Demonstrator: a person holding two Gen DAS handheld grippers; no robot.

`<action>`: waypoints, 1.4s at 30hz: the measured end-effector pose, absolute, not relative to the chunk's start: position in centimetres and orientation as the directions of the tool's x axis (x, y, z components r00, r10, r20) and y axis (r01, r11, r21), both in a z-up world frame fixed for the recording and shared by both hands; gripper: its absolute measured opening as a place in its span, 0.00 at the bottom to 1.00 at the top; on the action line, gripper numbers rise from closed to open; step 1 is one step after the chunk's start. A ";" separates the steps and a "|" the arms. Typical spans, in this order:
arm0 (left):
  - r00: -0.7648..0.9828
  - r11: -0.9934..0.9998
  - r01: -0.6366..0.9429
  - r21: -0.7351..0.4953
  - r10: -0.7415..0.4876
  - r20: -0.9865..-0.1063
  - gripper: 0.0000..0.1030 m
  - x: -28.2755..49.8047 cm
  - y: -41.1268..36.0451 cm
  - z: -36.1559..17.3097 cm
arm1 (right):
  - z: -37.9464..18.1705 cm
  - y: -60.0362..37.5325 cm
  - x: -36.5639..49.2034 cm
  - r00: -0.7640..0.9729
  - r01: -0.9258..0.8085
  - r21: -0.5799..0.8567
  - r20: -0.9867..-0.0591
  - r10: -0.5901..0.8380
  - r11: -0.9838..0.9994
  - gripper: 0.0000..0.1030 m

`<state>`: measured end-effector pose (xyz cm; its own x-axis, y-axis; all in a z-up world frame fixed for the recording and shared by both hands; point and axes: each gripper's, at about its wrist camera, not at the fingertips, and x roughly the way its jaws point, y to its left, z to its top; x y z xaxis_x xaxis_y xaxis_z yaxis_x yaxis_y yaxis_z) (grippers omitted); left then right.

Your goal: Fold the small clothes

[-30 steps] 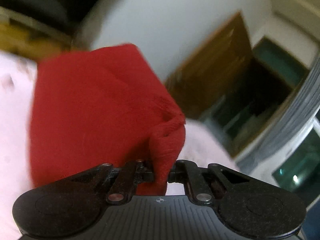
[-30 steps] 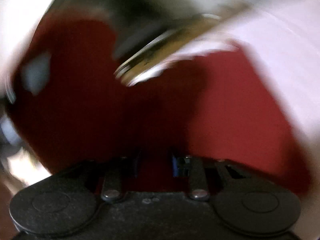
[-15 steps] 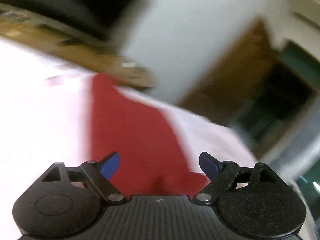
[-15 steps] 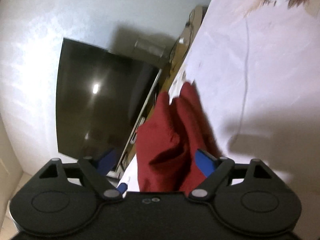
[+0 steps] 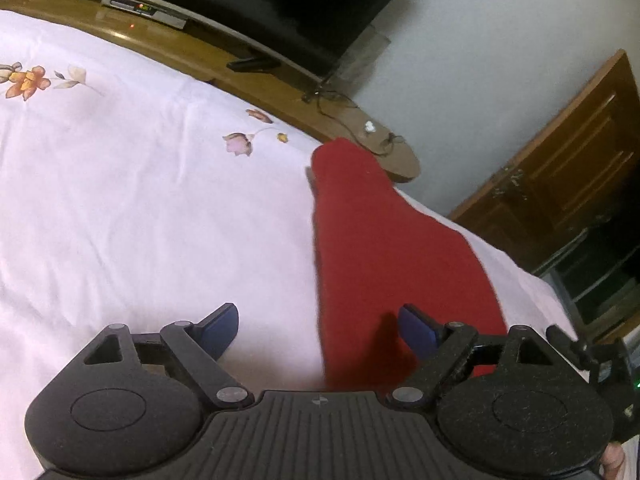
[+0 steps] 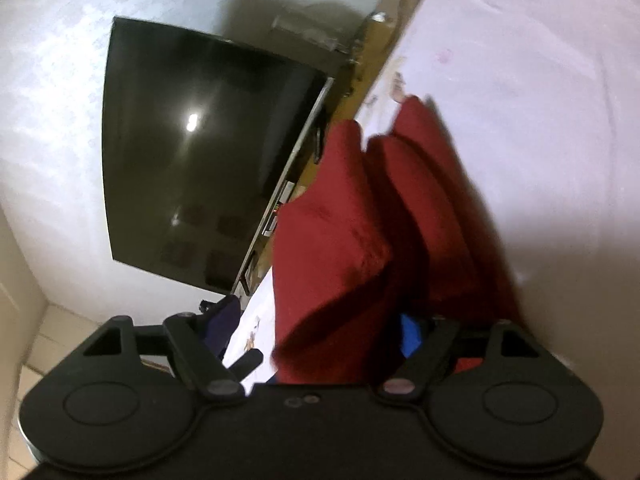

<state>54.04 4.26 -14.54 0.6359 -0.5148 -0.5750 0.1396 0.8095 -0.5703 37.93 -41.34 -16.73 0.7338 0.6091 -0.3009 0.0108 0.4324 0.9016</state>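
Note:
A small red garment [image 5: 384, 248] lies folded in a long strip on the pale pink flowered bed sheet [image 5: 140, 200]. My left gripper [image 5: 320, 326] is open just above the strip's near end and holds nothing. In the right wrist view the same red garment [image 6: 352, 232] lies bunched in folds between the wide-apart fingers of my right gripper [image 6: 316, 332], which is open; the cloth drapes over the right blue pad [image 6: 410, 334].
A wooden TV bench [image 5: 256, 76] runs along the bed's far edge with a set-top box [image 5: 144, 10] and cables. A large dark TV [image 6: 192, 160] hangs on the white wall. A wooden door [image 5: 568, 172] stands at the right.
Both grippers let go of the red garment and opened. The cloth dropped onto the sheet, and the left gripper pulled back and lowered over it.

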 end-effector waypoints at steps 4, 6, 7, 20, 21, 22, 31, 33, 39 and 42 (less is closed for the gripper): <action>0.629 0.837 0.157 -0.524 -0.494 -0.601 0.83 54.0 3.8 -14.8 | -17.0 -41.2 39.6 0.717 0.025 0.864 -0.366 0.594 0.503 0.51; 0.630 0.845 0.166 -0.508 -0.487 -0.605 0.84 55.0 2.8 -14.5 | -16.8 -40.5 40.2 0.697 0.039 0.802 -0.448 0.559 0.596 0.24; 0.631 0.846 0.166 -0.507 -0.487 -0.604 0.83 55.0 2.8 -14.3 | -16.5 -40.1 39.9 0.696 0.037 0.761 -0.485 0.530 0.648 0.16; 0.615 0.889 0.222 -0.399 -0.446 -0.650 0.83 55.4 -0.4 -13.4 | -17.2 -41.3 38.1 0.731 0.022 0.660 -0.523 0.439 0.751 0.14; 0.612 0.888 0.225 -0.400 -0.449 -0.651 0.83 55.3 -0.3 -13.3 | -17.4 -41.6 37.9 0.741 0.019 0.680 -0.502 0.446 0.733 0.14; 0.609 0.887 0.226 -0.402 -0.451 -0.652 0.83 55.2 -0.1 -13.1 | -17.5 -41.7 37.8 0.746 0.024 0.689 -0.494 0.445 0.724 0.14; 0.614 0.893 0.225 -0.389 -0.440 -0.655 0.84 55.7 0.2 -12.6 | -17.7 -42.1 36.5 0.758 0.026 0.704 -0.477 0.445 0.710 0.16; 0.658 0.883 0.247 -0.398 -0.455 -0.600 0.84 55.7 0.8 -11.5 | -16.6 -42.5 36.6 0.768 0.011 0.704 -0.460 0.444 0.711 0.28; 0.670 0.868 0.258 -0.424 -0.477 -0.569 0.84 60.3 0.4 -10.6 | -14.4 -45.2 39.6 0.827 -0.001 0.668 -0.418 0.376 0.744 0.47; 0.625 0.858 0.265 -0.441 -0.501 -0.599 0.84 62.6 -0.8 -12.1 | -14.8 -44.5 43.0 0.796 -0.024 0.631 -0.457 0.397 0.775 0.43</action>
<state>62.59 -0.80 -12.13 0.6250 -0.5007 -0.5989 0.2646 0.8577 -0.4409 42.99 -44.50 -14.83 0.7961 0.3971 -0.4566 -0.0244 0.7750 0.6315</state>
